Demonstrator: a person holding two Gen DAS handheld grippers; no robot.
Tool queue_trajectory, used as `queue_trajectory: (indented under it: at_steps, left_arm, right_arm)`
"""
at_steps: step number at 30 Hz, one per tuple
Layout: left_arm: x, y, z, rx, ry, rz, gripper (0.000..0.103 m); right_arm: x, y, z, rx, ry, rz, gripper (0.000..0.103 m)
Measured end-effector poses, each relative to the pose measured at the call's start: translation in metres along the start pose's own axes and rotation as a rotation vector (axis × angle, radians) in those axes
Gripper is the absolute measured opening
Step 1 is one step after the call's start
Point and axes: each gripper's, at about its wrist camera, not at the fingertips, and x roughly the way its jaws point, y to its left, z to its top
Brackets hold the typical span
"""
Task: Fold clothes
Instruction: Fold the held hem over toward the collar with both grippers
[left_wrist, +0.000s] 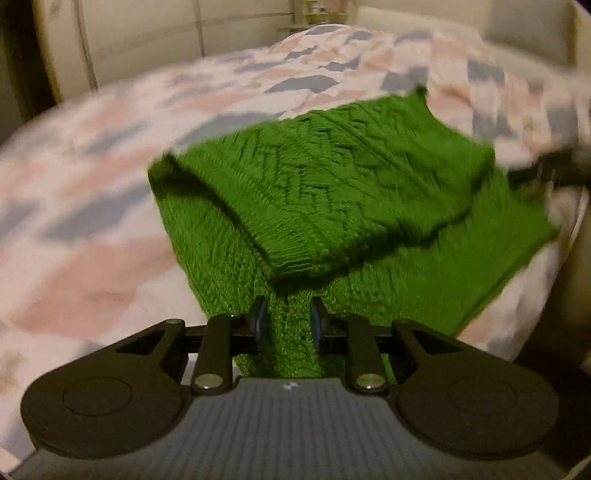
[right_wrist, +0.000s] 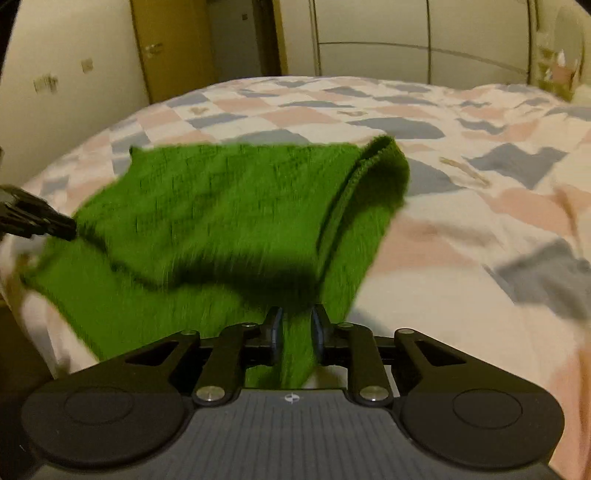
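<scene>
The left gripper (left_wrist: 286, 325) is clenching a strip of the green knit sweater (left_wrist: 332, 192) at bottom centre; the right gripper (right_wrist: 296, 334) is pinching another edge likewise. The sweater is lying mid-frame on the patchwork bedspread (left_wrist: 92, 221), one flap already doubled over, so the fold looks partway done, with further folds probably remaining. No writing is legible.
</scene>
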Motion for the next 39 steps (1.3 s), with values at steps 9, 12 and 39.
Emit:
queue_trajectory:
  at_steps: [9, 12, 39]
  left_arm:
    - [0.023, -0.075, -0.009, 0.664, -0.069, 0.222, 0.053]
    - [0.037, -0.077, -0.008, 0.738, -0.067, 0.247, 0.053]
    - [-0.012, -0.066, -0.046, 0.403, -0.025, 0.247, 0.016]
  right_arm:
    - [0.006, 0.065, -0.003, -0.554, -0.085, -0.272, 0.051]
    - [0.027, 0.082, -0.013, -0.779, -0.073, -0.346, 0.051]
    - [0.029, 0.112, -0.052, -0.851, -0.04, -0.43, 0.008]
